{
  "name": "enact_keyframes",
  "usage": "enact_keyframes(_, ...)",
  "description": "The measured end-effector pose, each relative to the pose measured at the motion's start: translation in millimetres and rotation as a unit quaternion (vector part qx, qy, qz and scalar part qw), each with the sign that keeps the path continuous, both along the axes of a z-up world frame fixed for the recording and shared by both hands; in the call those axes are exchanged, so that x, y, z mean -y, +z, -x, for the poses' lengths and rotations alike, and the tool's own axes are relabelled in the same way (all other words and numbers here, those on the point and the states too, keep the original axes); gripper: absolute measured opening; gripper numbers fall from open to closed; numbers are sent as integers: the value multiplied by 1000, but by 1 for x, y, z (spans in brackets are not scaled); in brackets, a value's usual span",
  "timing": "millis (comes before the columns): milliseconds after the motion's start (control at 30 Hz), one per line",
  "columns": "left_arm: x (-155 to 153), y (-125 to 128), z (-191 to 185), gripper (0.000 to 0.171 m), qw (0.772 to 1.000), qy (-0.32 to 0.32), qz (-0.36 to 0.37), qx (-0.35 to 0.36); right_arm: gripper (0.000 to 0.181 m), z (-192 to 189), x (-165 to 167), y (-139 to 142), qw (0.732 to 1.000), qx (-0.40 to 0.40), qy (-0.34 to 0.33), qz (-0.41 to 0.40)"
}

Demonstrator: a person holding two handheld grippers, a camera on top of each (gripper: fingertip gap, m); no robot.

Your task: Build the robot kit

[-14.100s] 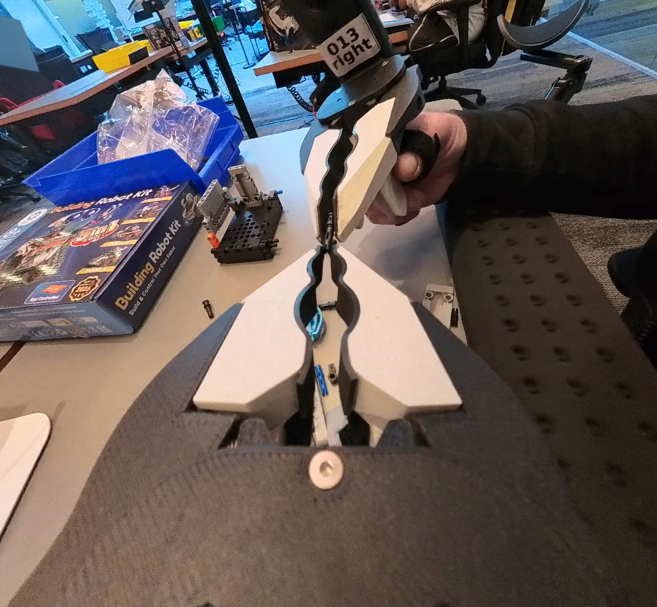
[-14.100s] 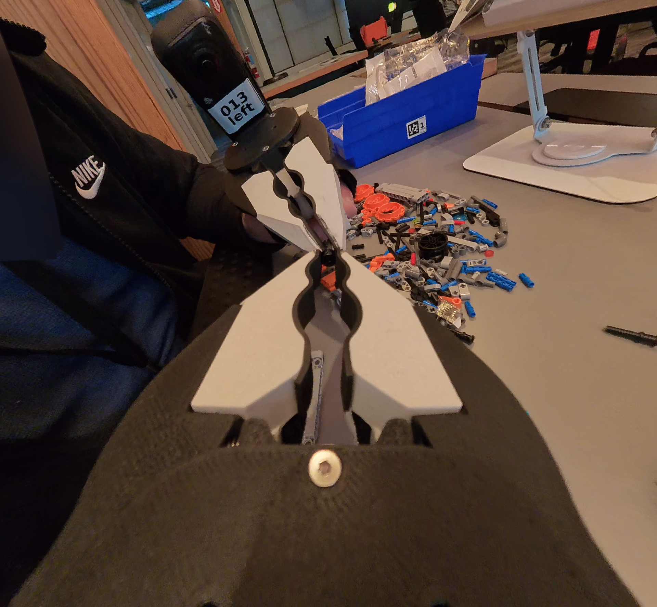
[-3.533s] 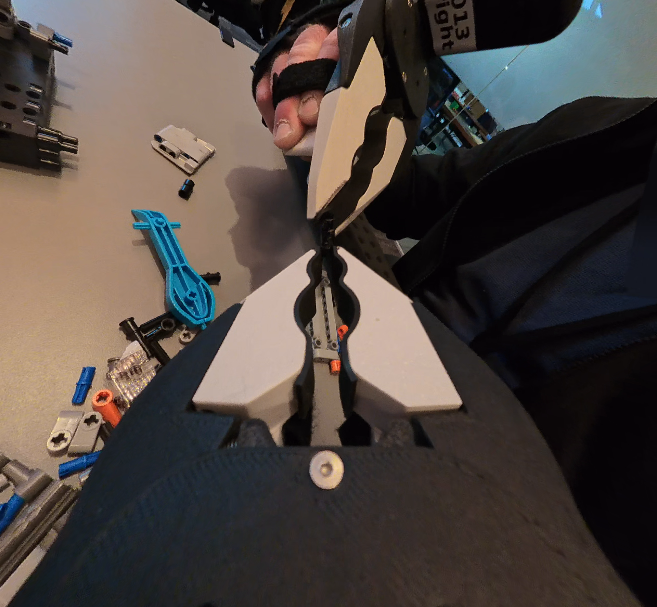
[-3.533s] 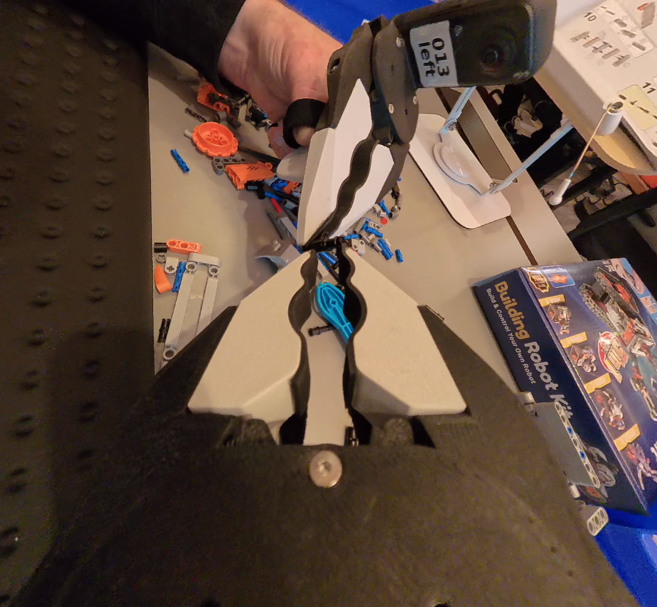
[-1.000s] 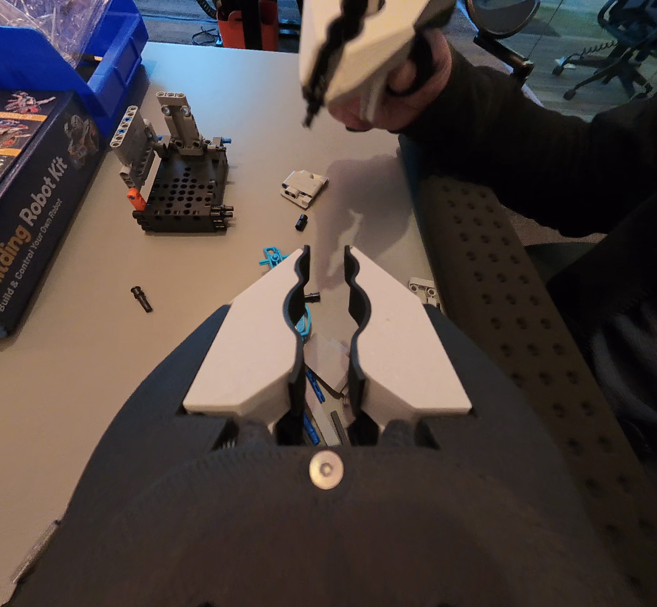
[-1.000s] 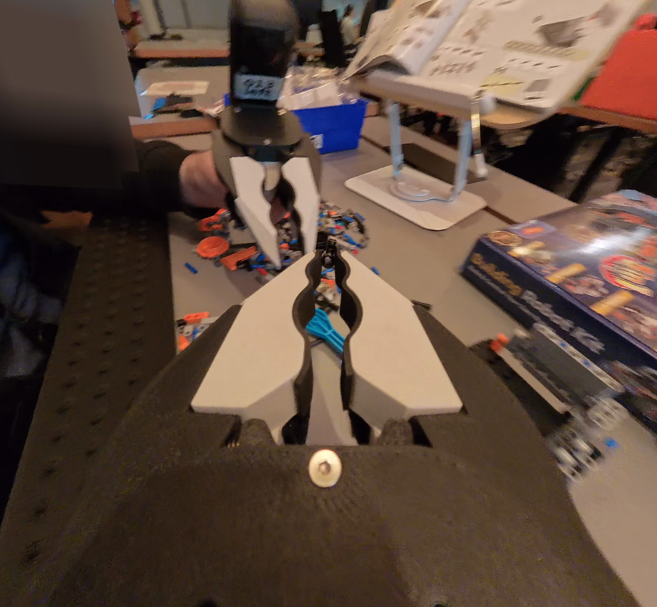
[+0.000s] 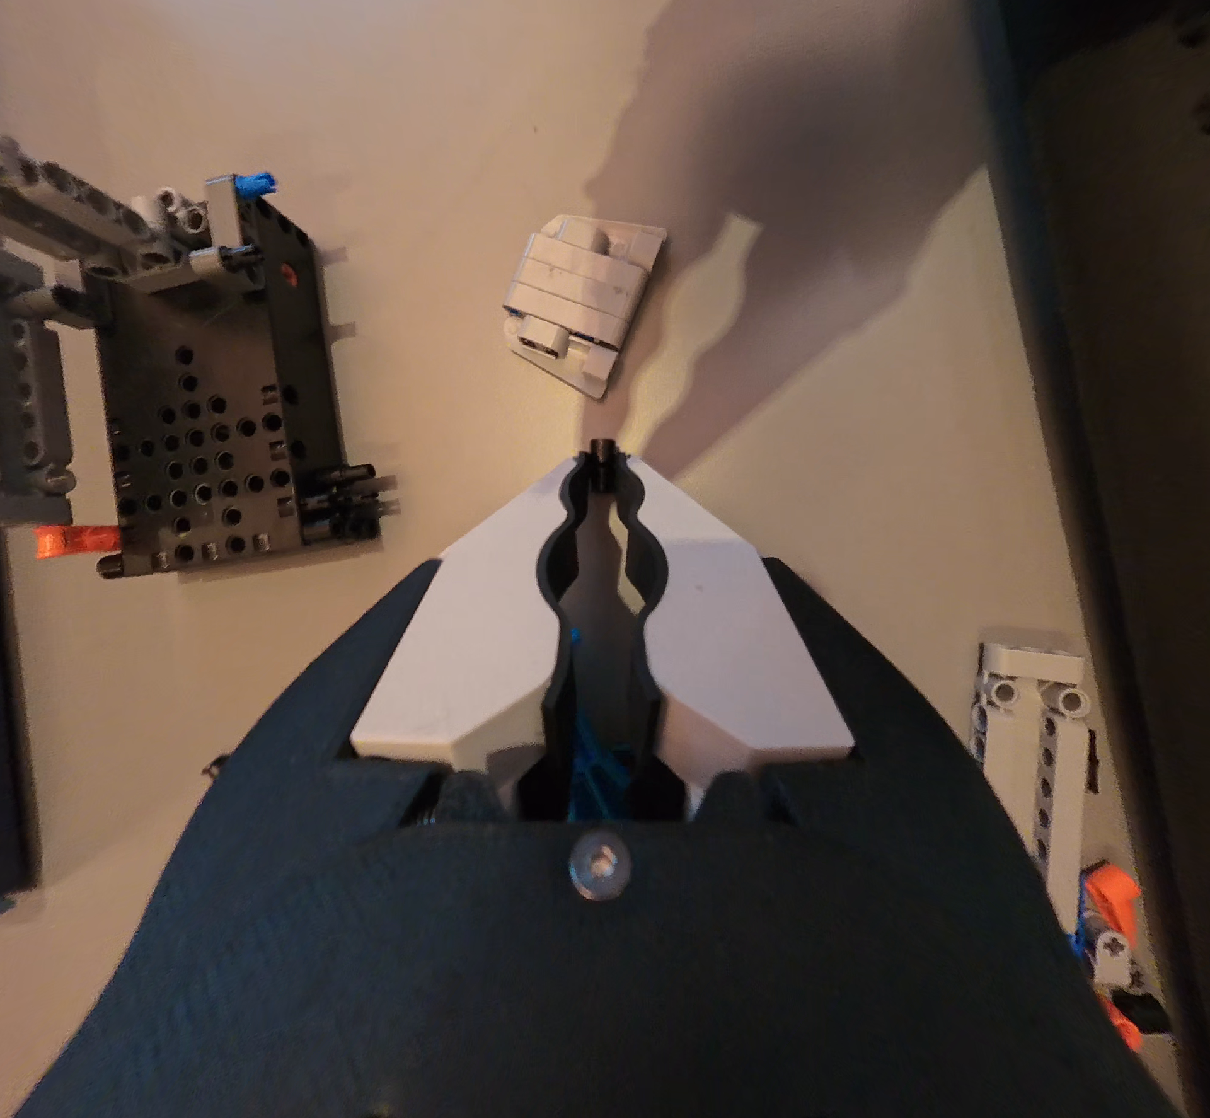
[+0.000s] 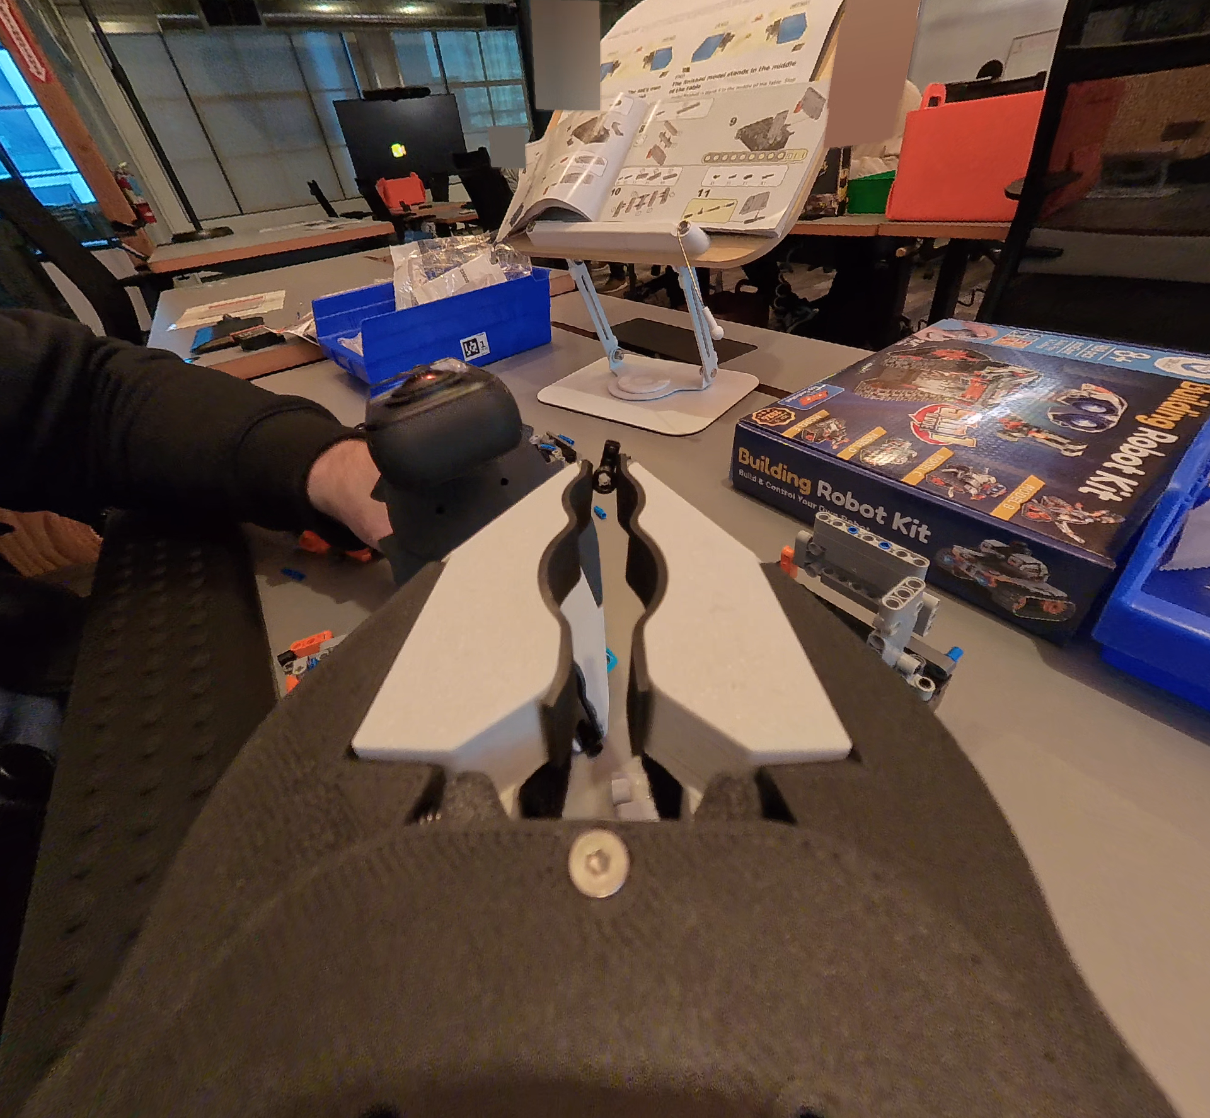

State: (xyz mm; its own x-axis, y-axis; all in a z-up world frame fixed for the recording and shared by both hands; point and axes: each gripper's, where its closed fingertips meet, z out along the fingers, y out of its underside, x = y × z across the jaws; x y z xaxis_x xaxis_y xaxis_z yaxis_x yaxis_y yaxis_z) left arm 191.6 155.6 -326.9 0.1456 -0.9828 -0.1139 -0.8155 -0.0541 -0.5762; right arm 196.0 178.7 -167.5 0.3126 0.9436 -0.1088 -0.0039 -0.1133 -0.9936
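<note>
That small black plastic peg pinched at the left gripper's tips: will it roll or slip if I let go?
The small black plastic peg looks round, so it would probably roll on the smooth grey table. Only the very tips of the left gripper hold it, so it may twist or pop out. It is likely stiff and very light.

Your left gripper (image 7: pixel 603 470) points down at the counter (image 7: pixel 425 72), a small pin (image 7: pixel 603 464) at its tips. A flat panel piece (image 7: pixel 579 301) lies just beyond. The perforated plate assembly (image 7: pixel 209 419) sits well to its left. A long beam (image 7: pixel 1041 752) lies along the counter's right edge.
</note>
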Motion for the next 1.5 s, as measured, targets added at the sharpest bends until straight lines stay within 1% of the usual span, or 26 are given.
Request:
enact_keyframes(100, 0, 17, 12, 4, 999, 16, -11, 35, 4, 2, 2, 0, 1000, 1, 5, -4)
enact_keyframes(267, 9, 69, 55, 4, 989, 59, -40, 127, 4, 17, 16, 2, 999, 2, 42, -9)
enact_keyframes(367, 23, 92, 80, 4, 979, 80, -55, 181, 4, 36, 30, 2, 998, 14, 67, -18)
enact_keyframes(433, 30, 101, 94, 4, 972, 92, -74, 202, 4, 53, 44, 6, 995, 8, 94, -19)
enact_keyframes(567, 39, 119, 105, 4, 959, 98, -108, 244, 4, 92, 71, 3, 990, 11, 139, -13)
enact_keyframes(700, 44, 131, 107, 4, 954, 82, -157, 242, 4, 111, 80, -1, 989, 18, 149, -13)
enact_keyframes(933, 49, 137, 107, 4, 952, 68, -175, 242, 4, 106, 71, 0, 991, 9, 129, -13)
enact_keyframes(1100, 49, 140, 106, 4, 950, 68, -172, 251, 3, 107, 72, -2, 991, 12, 135, -12)
enact_keyframes(1333, 51, 142, 106, 4, 949, 66, -188, 244, 3, 107, 77, -2, 990, 15, 140, -27)
enact_keyframes(1500, 57, 149, 103, 3, 944, 57, -203, 254, 3, 105, 84, 5, 987, -7, 162, -20)
